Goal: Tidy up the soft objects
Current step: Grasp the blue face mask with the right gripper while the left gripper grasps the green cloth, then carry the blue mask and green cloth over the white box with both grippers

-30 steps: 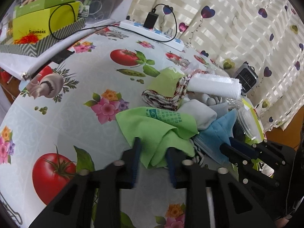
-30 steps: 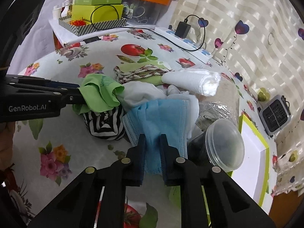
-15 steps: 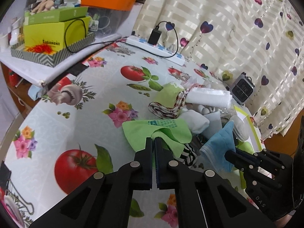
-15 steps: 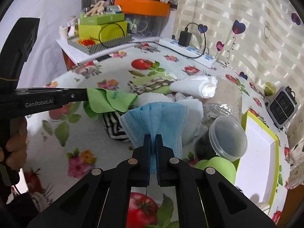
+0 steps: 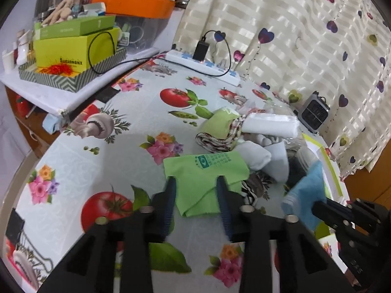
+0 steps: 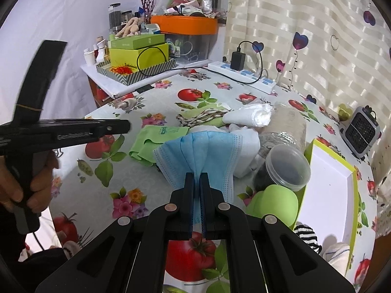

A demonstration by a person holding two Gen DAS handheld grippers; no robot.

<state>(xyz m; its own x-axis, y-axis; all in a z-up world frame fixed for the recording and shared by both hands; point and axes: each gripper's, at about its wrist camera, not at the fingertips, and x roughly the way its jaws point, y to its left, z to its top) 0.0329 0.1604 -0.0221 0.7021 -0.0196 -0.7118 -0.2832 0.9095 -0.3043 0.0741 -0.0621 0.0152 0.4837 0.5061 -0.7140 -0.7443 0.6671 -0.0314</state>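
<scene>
Lying just ahead between the opening left tool (image 5: 195,190), the green cloth (image 5: 205,175) is unpinched; the right tool (image 6: 197,178) clamps the blue mask (image 6: 198,151).

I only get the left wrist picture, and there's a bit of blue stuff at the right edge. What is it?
Observer: A blue face mask, pinched at its middle by the right gripper, which is shut on it and holds it above the table.
Operator: What's behind it? I just see a clear blur.
Observer: A clear plastic tub lying tipped, its mouth towards the camera, against a green-rimmed white tray.
Operator: Does my gripper have that green cloth?
Observer: No. The left gripper is opening, and the green cloth lies flat on the tablecloth, clear of its tips.
Operator: Who holds my gripper?
Observer: A person's hand, wrapped around its handle.
</scene>
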